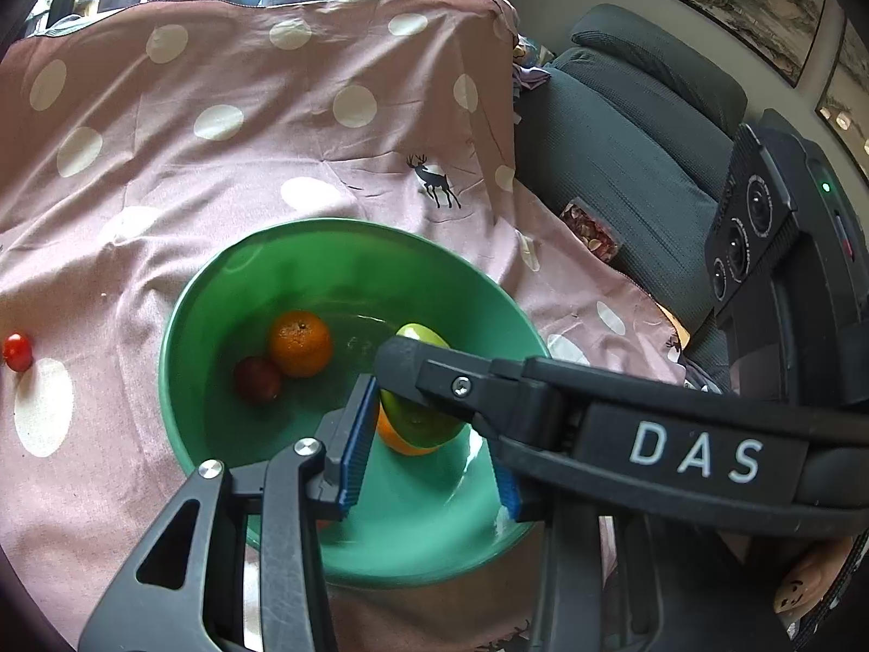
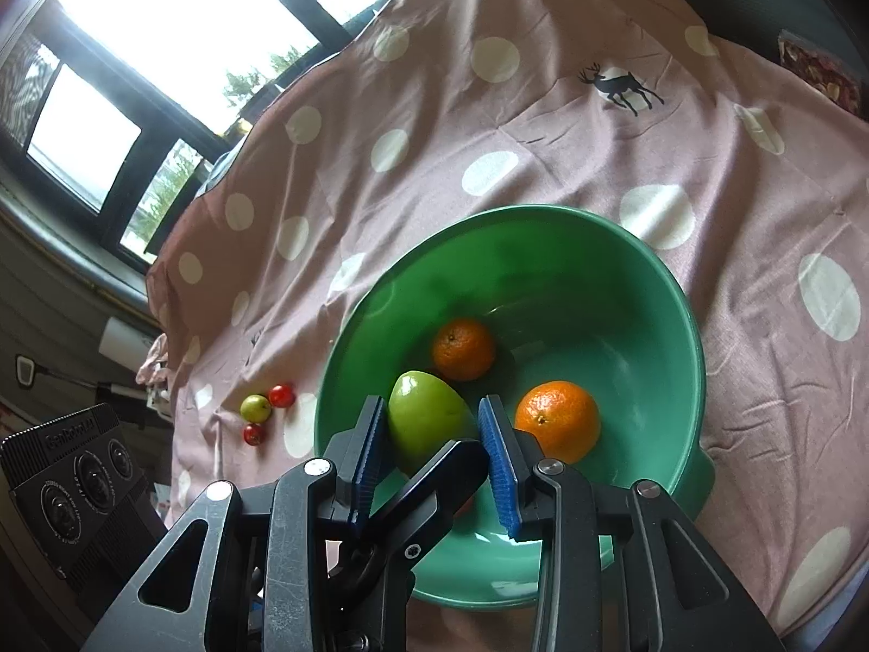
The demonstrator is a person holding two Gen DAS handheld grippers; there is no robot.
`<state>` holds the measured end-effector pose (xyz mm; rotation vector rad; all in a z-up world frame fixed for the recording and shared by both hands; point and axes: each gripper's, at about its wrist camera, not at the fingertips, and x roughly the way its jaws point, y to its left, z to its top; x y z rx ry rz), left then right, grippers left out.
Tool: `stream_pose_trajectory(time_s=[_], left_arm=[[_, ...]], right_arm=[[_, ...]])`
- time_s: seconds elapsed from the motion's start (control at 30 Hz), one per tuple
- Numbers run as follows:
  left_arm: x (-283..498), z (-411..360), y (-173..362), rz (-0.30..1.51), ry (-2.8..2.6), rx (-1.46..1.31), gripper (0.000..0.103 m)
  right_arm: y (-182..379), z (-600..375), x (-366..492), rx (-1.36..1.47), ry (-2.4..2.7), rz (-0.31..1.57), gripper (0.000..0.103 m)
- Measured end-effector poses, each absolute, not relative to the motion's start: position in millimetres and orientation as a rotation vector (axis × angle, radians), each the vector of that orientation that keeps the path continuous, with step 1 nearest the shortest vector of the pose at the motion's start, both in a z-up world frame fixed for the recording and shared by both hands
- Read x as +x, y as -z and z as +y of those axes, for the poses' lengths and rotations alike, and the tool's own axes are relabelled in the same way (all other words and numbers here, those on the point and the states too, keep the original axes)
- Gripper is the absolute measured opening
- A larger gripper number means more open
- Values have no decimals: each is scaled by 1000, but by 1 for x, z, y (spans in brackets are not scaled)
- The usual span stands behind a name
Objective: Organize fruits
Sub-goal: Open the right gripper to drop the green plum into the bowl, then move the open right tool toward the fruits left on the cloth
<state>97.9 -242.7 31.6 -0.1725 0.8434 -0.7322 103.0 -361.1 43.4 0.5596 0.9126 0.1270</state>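
Observation:
A green fruit (image 1: 421, 424) (image 2: 429, 418) hangs low inside the green bowl (image 1: 347, 225) (image 2: 543, 212). My right gripper (image 2: 434, 413) is shut on it, a blue pad on each side. My left gripper (image 1: 429, 424) also closes on it: its left pad presses the fruit, and its right pad is mostly hidden behind the right gripper's black finger (image 1: 461, 380). A left finger (image 2: 434, 478) crosses under the fruit. In the bowl lie two oranges (image 2: 463, 349) (image 2: 558, 421) and a dark red fruit (image 1: 258, 378).
The bowl stands on a pink dotted cloth (image 1: 271, 136) (image 2: 489, 136). Left of it on the cloth lie two red cherry tomatoes (image 2: 281, 395) (image 2: 253, 433) and a small green fruit (image 2: 255, 407). A grey sofa (image 1: 624, 136) with a snack packet (image 1: 589, 231) borders the right side.

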Motion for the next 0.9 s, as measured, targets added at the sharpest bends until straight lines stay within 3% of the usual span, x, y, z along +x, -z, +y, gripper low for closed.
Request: stream_pose_trajectory(time_s=[0.27, 0.4, 0.7, 0.8, 0.9], left_arm=[[103, -243, -23, 875, 754, -206, 36], [102, -244, -22, 875, 767, -217, 35], [102, -243, -19, 889, 759, -244, 36], [99, -238, -22, 884, 742, -242, 39], [93, -227, -29, 855, 702, -235, 50]], right_arm=[[-37, -362, 106, 544, -97, 947, 40], [-38, -360, 106, 535, -99, 942, 46], [-36, -359, 108, 531, -83, 955, 46], [-37, -358, 108, 541, -85, 950, 46], [-40, -357, 107, 527, -53, 927, 47]])
